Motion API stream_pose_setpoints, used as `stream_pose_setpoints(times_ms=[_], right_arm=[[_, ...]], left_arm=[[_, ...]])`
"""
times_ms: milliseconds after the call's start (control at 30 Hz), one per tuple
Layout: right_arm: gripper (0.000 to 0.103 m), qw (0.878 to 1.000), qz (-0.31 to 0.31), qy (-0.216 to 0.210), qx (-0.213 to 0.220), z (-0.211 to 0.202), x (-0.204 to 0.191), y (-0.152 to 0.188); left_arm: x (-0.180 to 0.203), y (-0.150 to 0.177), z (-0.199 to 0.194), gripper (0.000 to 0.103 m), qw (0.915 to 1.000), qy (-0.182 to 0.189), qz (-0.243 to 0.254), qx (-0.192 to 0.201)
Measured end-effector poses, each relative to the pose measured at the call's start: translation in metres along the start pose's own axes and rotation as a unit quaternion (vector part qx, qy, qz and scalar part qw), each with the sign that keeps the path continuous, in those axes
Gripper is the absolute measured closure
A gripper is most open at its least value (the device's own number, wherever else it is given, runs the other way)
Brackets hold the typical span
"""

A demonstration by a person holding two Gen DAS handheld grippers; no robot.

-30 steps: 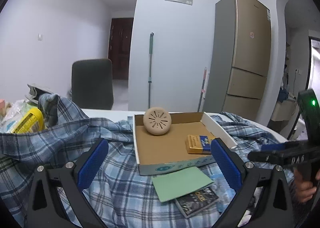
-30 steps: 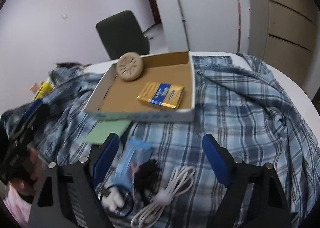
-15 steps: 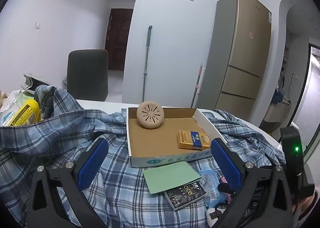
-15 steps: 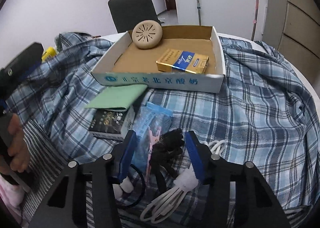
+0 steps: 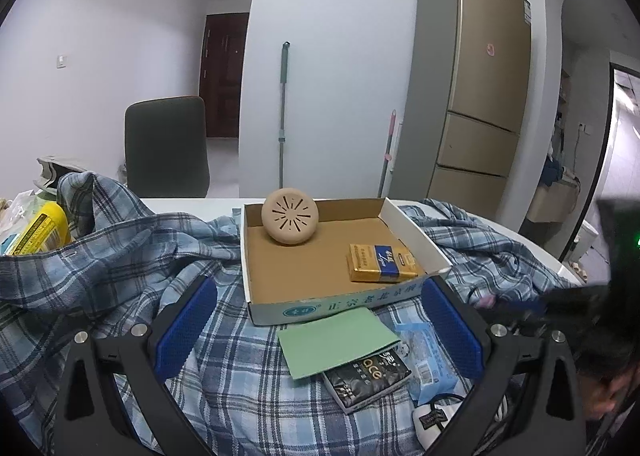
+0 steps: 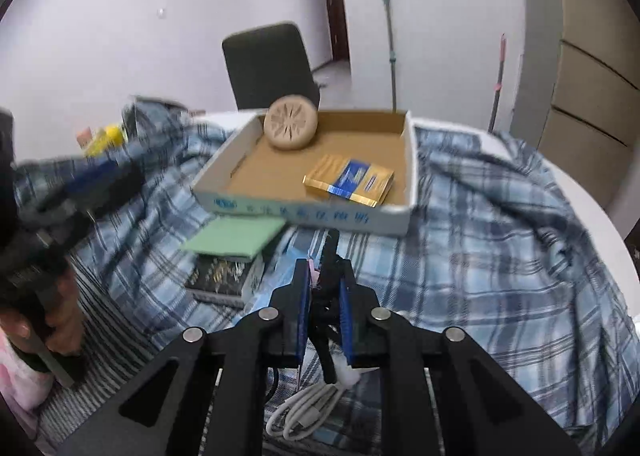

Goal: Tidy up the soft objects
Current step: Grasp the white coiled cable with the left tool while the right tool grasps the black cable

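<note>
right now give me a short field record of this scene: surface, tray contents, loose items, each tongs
surface: plaid cloth spread over the table
tray: cardboard tray holds a round beige disc and a gold-blue pack
loose items: green card lying partly over a black pack; light blue packet; coiled white cable
left tongs: open, holding nothing
right tongs: shut on a black soft item

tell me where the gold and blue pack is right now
The gold and blue pack lies inside the cardboard tray, near its front right corner, with the round beige disc behind it.
</note>
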State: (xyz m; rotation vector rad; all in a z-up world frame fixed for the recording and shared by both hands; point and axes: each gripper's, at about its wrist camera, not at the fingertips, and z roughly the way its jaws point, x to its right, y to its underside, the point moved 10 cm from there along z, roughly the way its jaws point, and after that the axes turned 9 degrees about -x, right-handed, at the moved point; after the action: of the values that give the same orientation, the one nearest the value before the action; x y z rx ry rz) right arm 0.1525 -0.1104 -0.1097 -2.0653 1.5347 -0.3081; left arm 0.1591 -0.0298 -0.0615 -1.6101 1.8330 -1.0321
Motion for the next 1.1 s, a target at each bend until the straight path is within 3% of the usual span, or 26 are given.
stream_pose_setpoints(times_ms=[167, 300, 433, 500, 600, 633, 733, 900, 1100], right_arm=[[0.09, 0.999, 0.02, 0.004, 0.044, -0.039, 0.016, -0.011], [0.09, 0.996, 0.036, 0.04, 0.075, -0.065, 0.04, -0.006], [0.09, 0.993, 0.064, 0.053, 0.082, -0.074, 0.063, 0.005], [0.09, 0.992, 0.069, 0.065, 0.089, -0.077, 0.071, 0.01], [0.09, 0.988, 0.076, 0.087, 0.103, -0.078, 0.082, 0.014], [0.09, 0.987, 0.08, 0.09, 0.105, -0.078, 0.084, 0.015], [0.09, 0.985, 0.082, 0.101, 0.111, -0.076, 0.089, 0.018], [0.09, 0.983, 0.098, 0.121, 0.102, -0.067, 0.098, 0.024], [0.09, 0.983, 0.115, 0.112, 0.09, -0.061, 0.105, 0.029]], left_arm=[[0.014, 0.008, 0.004, 0.0, 0.9997, 0.009, 0.019, -0.014], [0.035, 0.011, 0.005, 0.002, 0.9982, 0.034, 0.039, -0.032], [0.074, 0.02, 0.014, 0.026, 0.9907, 0.08, 0.067, -0.087], [0.09, 0.024, 0.019, 0.033, 0.9867, 0.093, 0.078, -0.108], [0.11, 0.027, 0.028, 0.038, 0.9843, 0.09, 0.092, -0.12], [0.118, 0.029, 0.031, 0.043, 0.9822, 0.097, 0.097, -0.128], [0.138, 0.037, 0.042, 0.046, 0.9757, 0.116, 0.105, -0.154], [0.164, 0.056, 0.06, 0.055, 0.9673, 0.12, 0.131, -0.181], [0.174, 0.086, 0.081, 0.067, 0.9533, 0.137, 0.132, -0.235]])
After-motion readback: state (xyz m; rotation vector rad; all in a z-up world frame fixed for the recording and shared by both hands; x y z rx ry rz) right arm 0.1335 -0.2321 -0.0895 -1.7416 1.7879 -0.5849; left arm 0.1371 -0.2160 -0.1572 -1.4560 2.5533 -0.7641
